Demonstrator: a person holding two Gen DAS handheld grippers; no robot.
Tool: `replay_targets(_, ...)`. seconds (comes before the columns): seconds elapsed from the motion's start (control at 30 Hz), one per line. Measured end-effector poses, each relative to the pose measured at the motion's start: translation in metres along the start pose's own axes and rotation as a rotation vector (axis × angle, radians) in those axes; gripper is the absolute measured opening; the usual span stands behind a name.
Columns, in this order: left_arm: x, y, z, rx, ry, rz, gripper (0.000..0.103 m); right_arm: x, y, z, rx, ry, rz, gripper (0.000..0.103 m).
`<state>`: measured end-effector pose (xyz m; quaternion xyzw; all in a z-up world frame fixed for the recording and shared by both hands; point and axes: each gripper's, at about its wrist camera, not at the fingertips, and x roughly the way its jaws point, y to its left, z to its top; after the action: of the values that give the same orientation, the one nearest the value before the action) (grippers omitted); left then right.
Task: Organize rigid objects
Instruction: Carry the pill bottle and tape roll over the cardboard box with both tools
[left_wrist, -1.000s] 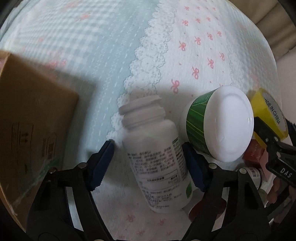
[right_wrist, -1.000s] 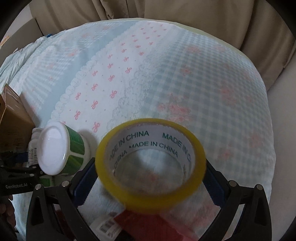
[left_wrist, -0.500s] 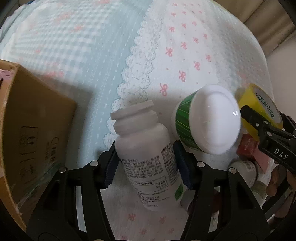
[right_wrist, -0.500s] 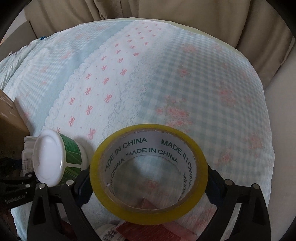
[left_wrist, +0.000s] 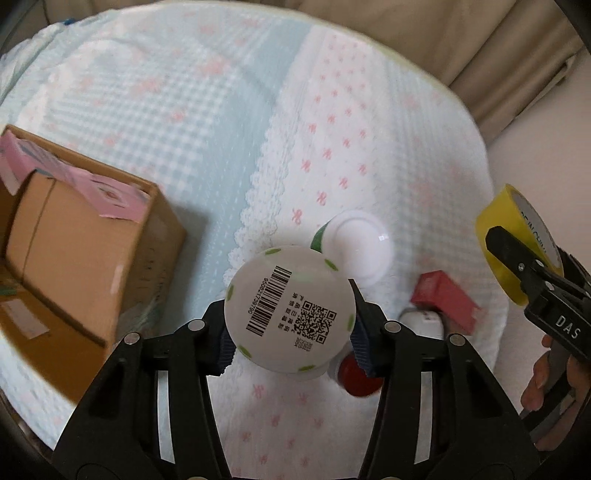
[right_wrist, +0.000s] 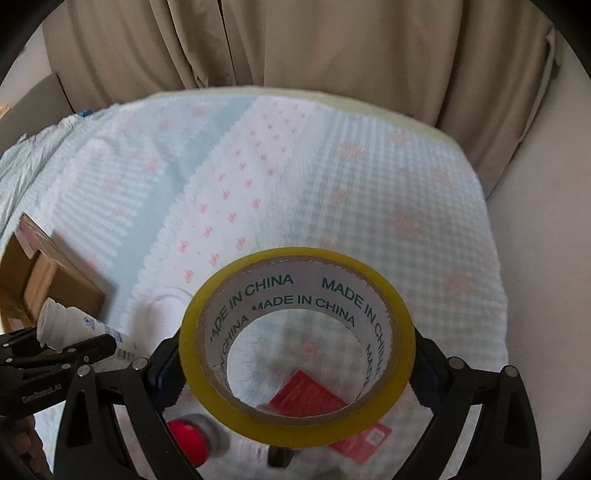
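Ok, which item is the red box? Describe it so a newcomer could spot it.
On the quilted bedspread, look right of the white bottle held in the left gripper. The red box lies flat there: the only flat-sided thing among round containers.

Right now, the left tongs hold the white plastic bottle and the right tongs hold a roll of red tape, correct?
Not quite: the roll of tape in the right tongs is yellow, as the right wrist view shows. The left tongs do hold the white plastic bottle.
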<state>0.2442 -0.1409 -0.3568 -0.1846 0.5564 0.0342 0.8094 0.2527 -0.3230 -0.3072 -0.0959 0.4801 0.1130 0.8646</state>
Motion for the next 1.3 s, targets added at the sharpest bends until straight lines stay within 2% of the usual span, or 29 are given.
replay_targets(0.13,-0.042,-0.001,0.007,0.016,-0.055,-0.025,0.047,-0.049,0.011,0.007,0.035,-0.048,-0.017,0.096)
replay_targets(0.37,-0.145,0.016,0.026,0.098,-0.151,-0.054,0.047,-0.145,0.043,0.026,0.074,-0.141,-0.019,0.096)
replay_targets(0.53,-0.199,0.057,0.045,0.115,-0.194,-0.071,0.047,-0.192,0.088,0.033,0.061,-0.189,-0.007,0.096)
replay_targets(0.73,-0.239,0.124,0.064,0.156,-0.215,-0.069,0.047,-0.207,0.152,0.034,0.064,-0.193,0.012,0.096)
replay_targets(0.93,-0.244,0.202,0.094,0.227,-0.17,-0.092,0.047,-0.199,0.227,0.039,0.122,-0.183,-0.017,0.096)
replay_targets(1.03,-0.237,0.228,0.104,0.287,-0.146,-0.09,0.047,-0.189,0.262,0.044,0.16,-0.165,-0.032,0.096)
replay_targets(1.17,-0.214,0.262,0.117,0.354,-0.076,-0.09,0.047,-0.164,0.313,0.048,0.171,-0.121,-0.057,0.096)
replay_targets(1.3,-0.184,0.282,0.122,0.421,-0.02,-0.071,0.047,-0.134,0.346,0.048,0.162,-0.062,-0.052,0.096)
